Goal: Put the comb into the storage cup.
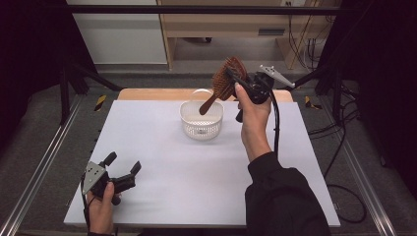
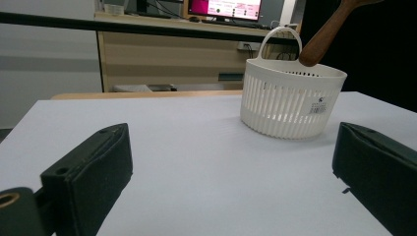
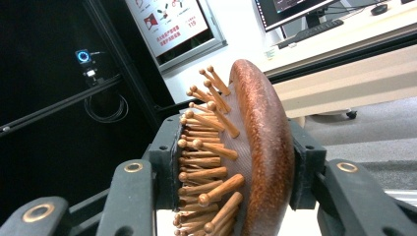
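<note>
One white slotted basket (image 1: 201, 120) with a loop handle stands on the table (image 1: 162, 162), toward its far middle; one wooden hairbrush (image 1: 225, 82) is held up in the air above and just right of the basket, its handle slanting down so the tip hangs over the basket's opening; in the left gripper view the handle's end (image 2: 319, 42) shows above the basket's (image 2: 290, 101) rim, and whether it touches the rim cannot be told. The right gripper (image 1: 241, 81), raised in the person's right hand (image 1: 253, 118), has its jaws pinching the brush head; in the right gripper view one jaw presses on the pins and the other on the rounded wooden back of the hairbrush (image 3: 255, 157). The left gripper (image 1: 123, 164) sits low at the near left corner of the table, in the left hand (image 1: 101, 209); its two jaws are spread wide with nothing between them, well apart from the basket. One basket, one brush, two grippers.
</note>
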Motion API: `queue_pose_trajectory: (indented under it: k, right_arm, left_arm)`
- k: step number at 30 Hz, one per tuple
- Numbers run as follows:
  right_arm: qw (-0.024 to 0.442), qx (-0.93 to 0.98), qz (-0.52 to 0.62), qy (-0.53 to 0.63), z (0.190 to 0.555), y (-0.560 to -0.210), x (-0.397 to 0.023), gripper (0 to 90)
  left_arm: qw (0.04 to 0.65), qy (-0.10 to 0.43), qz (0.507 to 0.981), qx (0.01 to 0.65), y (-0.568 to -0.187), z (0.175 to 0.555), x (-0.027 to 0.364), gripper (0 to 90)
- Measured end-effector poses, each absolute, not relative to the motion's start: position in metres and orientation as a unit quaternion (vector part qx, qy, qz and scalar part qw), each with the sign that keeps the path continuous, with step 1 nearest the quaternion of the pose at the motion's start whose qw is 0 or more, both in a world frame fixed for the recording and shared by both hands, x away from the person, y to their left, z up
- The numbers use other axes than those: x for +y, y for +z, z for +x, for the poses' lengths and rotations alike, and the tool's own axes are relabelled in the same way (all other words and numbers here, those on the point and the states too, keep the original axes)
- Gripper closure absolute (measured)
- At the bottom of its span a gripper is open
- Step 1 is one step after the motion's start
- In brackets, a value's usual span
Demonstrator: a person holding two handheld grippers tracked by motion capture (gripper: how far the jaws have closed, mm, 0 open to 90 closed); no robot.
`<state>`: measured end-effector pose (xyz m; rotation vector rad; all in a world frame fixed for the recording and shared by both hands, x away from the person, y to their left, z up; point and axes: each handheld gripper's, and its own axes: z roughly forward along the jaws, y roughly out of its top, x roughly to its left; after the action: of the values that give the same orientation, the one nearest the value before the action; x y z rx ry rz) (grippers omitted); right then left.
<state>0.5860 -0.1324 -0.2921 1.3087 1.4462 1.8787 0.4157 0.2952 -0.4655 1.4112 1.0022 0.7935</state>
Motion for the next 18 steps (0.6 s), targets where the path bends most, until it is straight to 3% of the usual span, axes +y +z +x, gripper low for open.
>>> queue_pose_trajectory:
  k: [18]
  right_arm:
    - [0.210, 0.521, 0.473, 0.679, 0.588, -0.307, -0.119, 50.9]
  left_arm:
    - [0.582, 0.345, 0.592, 0.437, -0.465, 0.416, 0.302, 2.0]
